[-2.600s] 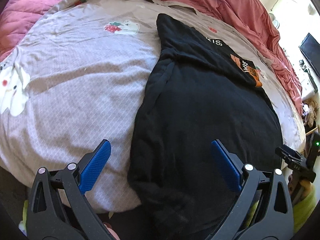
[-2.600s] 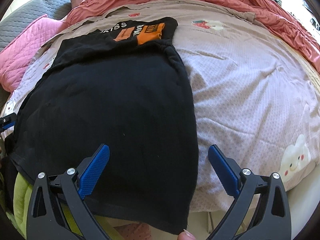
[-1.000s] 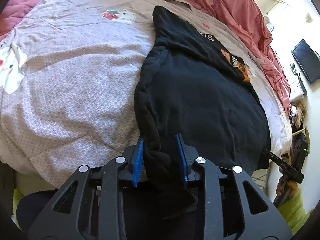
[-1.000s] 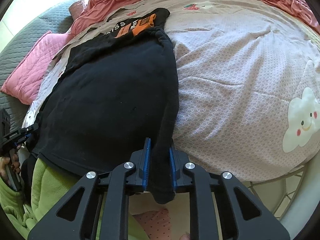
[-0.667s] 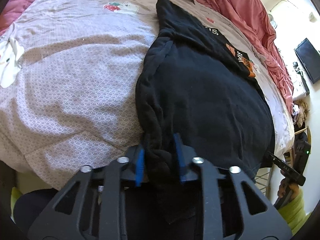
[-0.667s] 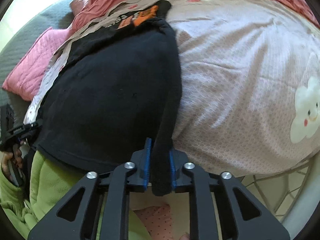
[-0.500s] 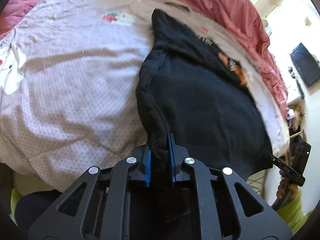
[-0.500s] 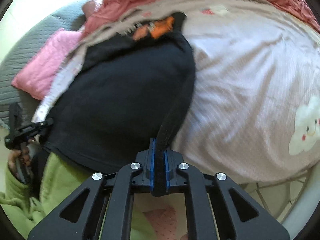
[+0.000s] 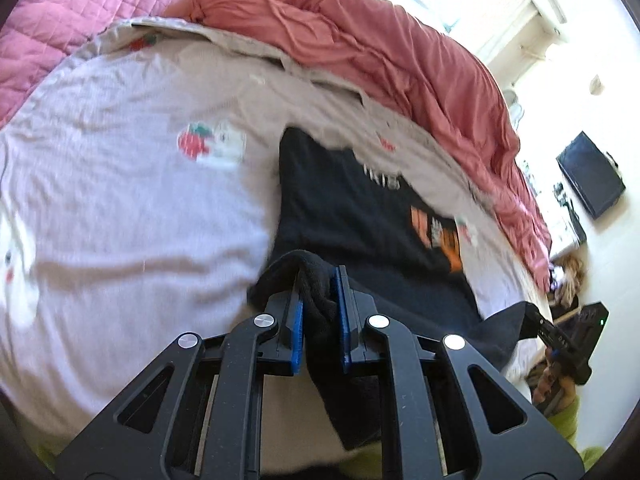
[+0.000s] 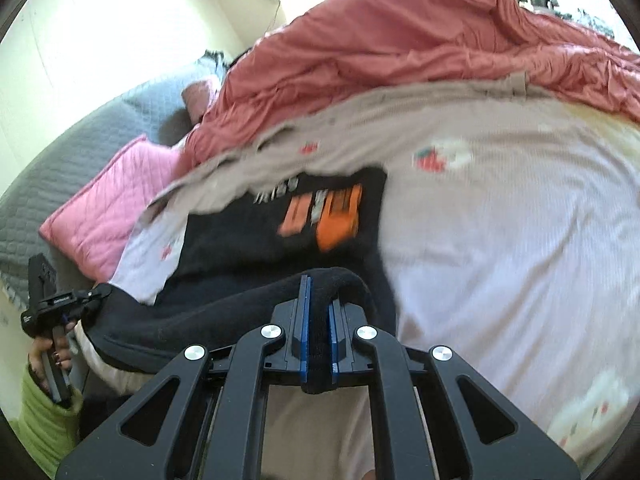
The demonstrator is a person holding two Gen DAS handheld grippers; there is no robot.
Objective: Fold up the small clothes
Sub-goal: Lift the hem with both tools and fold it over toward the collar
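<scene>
**Both grippers pinching the hem of the black tee, lifted over the bed**

So the left gripper [image 9: 320,312] has its blue-padded fingers [image 9: 297,332] pressed together on a bunched wad of the black cotton t-shirt with the orange and white chest print [image 9: 360,216]. Right gripper [image 10: 316,336] is doing the same thing on the other bottom corner, blue pads clamped on a thinner fold of the same fabric.

The hem edge hangs in a sagging band between the two grippers, raised off the bed. In the right wrist view that band runs off to the left of the gripper, toward the other gripper. The rest of the shirt lies flat just ahead of both grippers, print side up, orange blocks furthest from the fingers.

Everything sits on the pale lilac bedsheet with the strawberry and bunny cartoons [image 9: 120,184]. Beyond the shirt there's a rumpled salmon-red duvet [image 9: 380,48] piled along the far side, and a pink quilted pillow [image 10: 108,208] off to the left of the right gripper, up against a grey quilted cover [image 10: 80,140]. A dark flat screen [image 9: 590,180] is on the wall far right of the left gripper

Both views are a bit motion-blurred, so the lettering on the print can't be read
</scene>
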